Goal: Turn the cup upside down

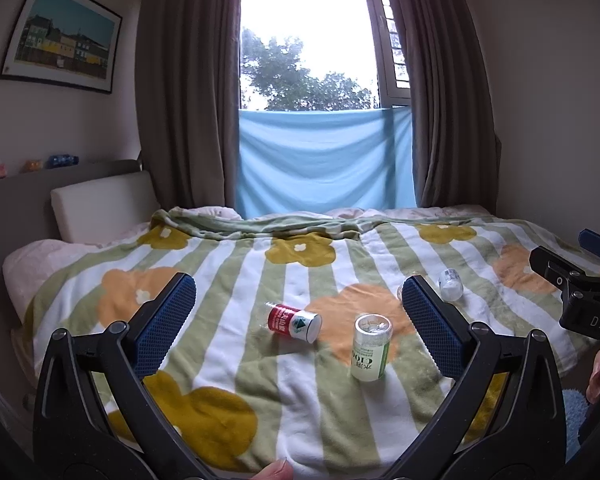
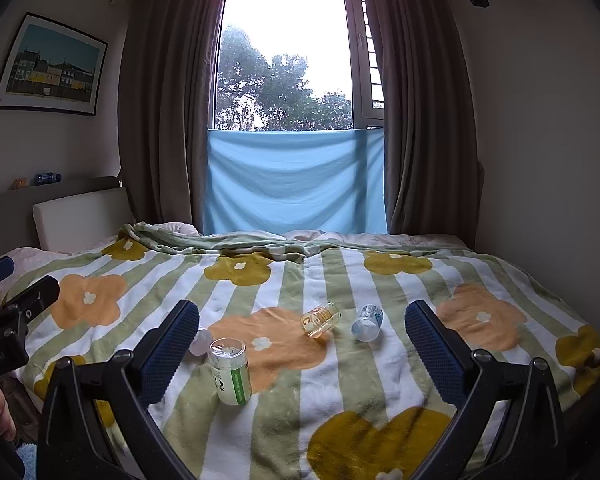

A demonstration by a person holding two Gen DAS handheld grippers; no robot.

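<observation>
I had both grippers hovering over the bed, neither holding anything. The left gripper (image 1: 300, 308) had its jaws spread wide, and between its blue pads (image 1: 168, 320) I could see the green-labelled cup (image 1: 369, 347) standing on the flowered blanket (image 1: 260, 364), bottom end up, its print reading upside down. Just to its left a red-labelled cup (image 1: 294, 322) lay on its side, well apart from either pad. Farther back, beside the right-hand pad, a small clear bottle with a blue label (image 1: 450, 284) lay on the blanket too. The right gripper (image 2: 302, 340) was likewise released, fingers wide. Through its camera the green-labelled cup (image 2: 230, 372) stood near the left finger, with a pale cup (image 2: 202, 342) half hidden just behind that finger; I could not tell how it lay. An amber-tinted cup (image 2: 320, 320) and the blue-labelled bottle (image 2: 367, 322) lay tipped over side by side in the middle of the blanket (image 2: 340, 380). Behind the bed were the curtains (image 2: 168, 100) and the window (image 2: 284, 60).
</observation>
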